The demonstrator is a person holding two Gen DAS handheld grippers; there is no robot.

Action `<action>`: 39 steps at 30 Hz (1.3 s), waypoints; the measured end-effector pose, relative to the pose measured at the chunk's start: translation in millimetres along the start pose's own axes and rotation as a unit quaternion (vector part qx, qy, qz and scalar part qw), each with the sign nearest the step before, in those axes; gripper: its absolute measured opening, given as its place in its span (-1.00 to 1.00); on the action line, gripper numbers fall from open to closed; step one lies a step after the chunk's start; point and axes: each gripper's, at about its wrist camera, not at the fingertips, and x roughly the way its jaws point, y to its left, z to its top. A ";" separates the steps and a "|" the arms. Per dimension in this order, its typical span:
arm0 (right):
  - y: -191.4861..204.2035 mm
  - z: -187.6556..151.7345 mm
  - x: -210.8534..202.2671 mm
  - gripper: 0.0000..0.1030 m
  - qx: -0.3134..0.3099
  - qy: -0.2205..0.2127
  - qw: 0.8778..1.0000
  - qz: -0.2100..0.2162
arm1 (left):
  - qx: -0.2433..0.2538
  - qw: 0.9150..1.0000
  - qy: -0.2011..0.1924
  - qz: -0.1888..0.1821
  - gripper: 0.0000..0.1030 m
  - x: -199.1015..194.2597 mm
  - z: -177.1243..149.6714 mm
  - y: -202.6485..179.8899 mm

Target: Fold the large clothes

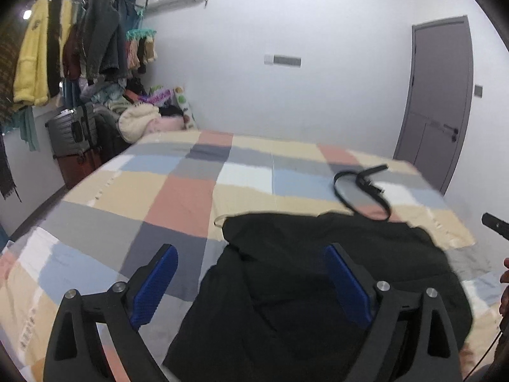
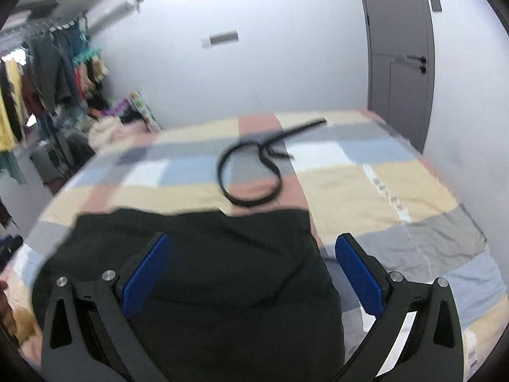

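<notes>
A large black garment point(image 1: 318, 283) lies crumpled on the near part of a bed with a checked cover point(image 1: 178, 197). My left gripper point(image 1: 251, 261) is open and empty, held above the garment's left part, its blue pads point(image 1: 156, 286) wide apart. In the right wrist view the same black garment point(image 2: 206, 270) lies under my right gripper point(image 2: 254, 254), which is open and empty above the garment's right edge. The right gripper's tip also shows at the right edge of the left wrist view point(image 1: 494, 224).
A black belt point(image 1: 359, 187) lies looped on the bed beyond the garment; it also shows in the right wrist view point(image 2: 251, 162). A clothes rack point(image 1: 73, 47), suitcase point(image 1: 73, 130) and piled items stand at the left. A grey door point(image 1: 439, 95) is at the right.
</notes>
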 end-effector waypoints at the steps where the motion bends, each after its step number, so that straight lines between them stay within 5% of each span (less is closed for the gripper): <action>1: 6.9 9.0 -20.8 1.00 -0.002 -0.015 1.000 0.008 | 0.000 1.000 -0.007 0.000 0.82 -13.0 4.7 -1.5; 10: 47.2 44.9 -162.8 1.00 -0.020 -0.110 0.993 0.048 | -0.018 0.996 -0.090 -0.002 0.88 -174.2 49.5 -19.4; 19: 69.9 28.1 -256.2 1.00 -0.040 -0.166 0.983 0.071 | -0.005 0.988 -0.150 0.021 0.95 -280.3 43.2 -39.1; 29: 99.3 -27.8 -289.0 1.00 -0.071 -0.159 0.980 0.099 | 0.009 0.989 -0.147 -0.021 0.96 -312.1 4.8 -52.7; 39: 96.4 -88.6 -284.3 1.00 -0.076 -0.101 0.987 0.095 | 0.024 0.996 -0.079 -0.020 0.96 -296.2 -52.8 -47.5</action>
